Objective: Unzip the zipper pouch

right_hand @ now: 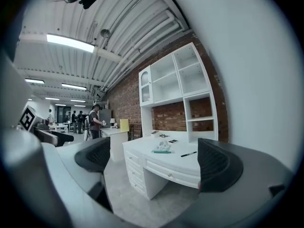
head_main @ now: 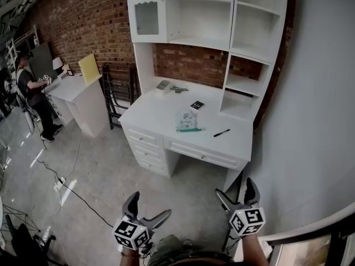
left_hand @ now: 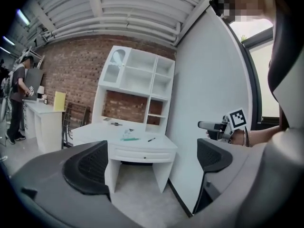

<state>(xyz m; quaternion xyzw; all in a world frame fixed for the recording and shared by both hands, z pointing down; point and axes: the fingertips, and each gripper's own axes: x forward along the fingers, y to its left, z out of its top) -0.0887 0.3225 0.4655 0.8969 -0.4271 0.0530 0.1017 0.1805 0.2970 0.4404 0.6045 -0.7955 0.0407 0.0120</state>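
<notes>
The zipper pouch (head_main: 186, 121) is a pale, patterned bag with a green zip edge. It lies near the front middle of the white desk (head_main: 158, 112), well away from both grippers. It also shows small in the left gripper view (left_hand: 128, 136) and the right gripper view (right_hand: 162, 147). My left gripper (head_main: 150, 206) is held low over the floor, open and empty (left_hand: 151, 163). My right gripper (head_main: 236, 190) is beside it, also open with nothing between its jaws (right_hand: 156, 159). Both point toward the desk from a distance.
A black pen (head_main: 222, 132) lies right of the pouch and a dark card (head_main: 197, 105) behind it. A white hutch (head_main: 205, 15) rises over the desk. The grey wall (head_main: 310, 121) runs along the right. A person (head_main: 30, 87) stands at another desk (head_main: 77, 90) far left. Cables (head_main: 61, 184) cross the floor.
</notes>
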